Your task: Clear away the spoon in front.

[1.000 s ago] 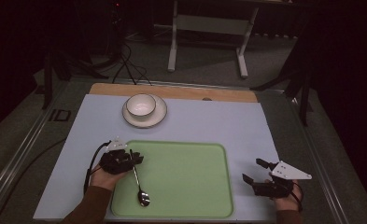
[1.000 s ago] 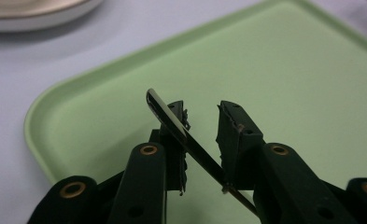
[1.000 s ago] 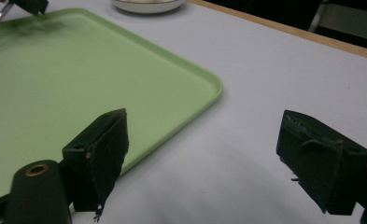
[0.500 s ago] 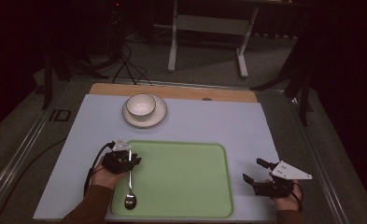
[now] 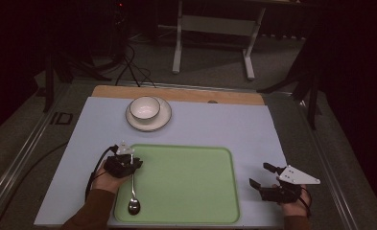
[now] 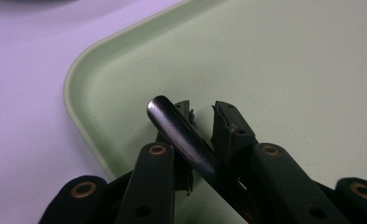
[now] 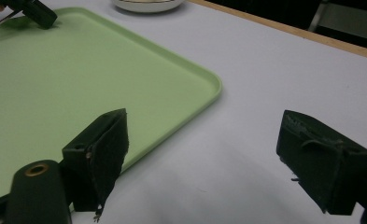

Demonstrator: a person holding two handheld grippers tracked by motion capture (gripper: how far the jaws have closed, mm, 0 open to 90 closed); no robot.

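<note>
The left gripper (image 5: 128, 164) clamps the handle of a spoon (image 5: 134, 196), whose bowl lies on the green tray's (image 5: 186, 182) near-left part. Beyond the tray, a bowl (image 5: 145, 108) sits on a saucer (image 5: 148, 122). The right gripper (image 5: 263, 176) hovers wide apart over bare table (image 5: 234, 124), just right of the tray.

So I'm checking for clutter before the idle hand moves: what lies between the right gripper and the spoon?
In the high view, bare green tray floor and a strip of table separate the right gripper from the spoon.
</note>
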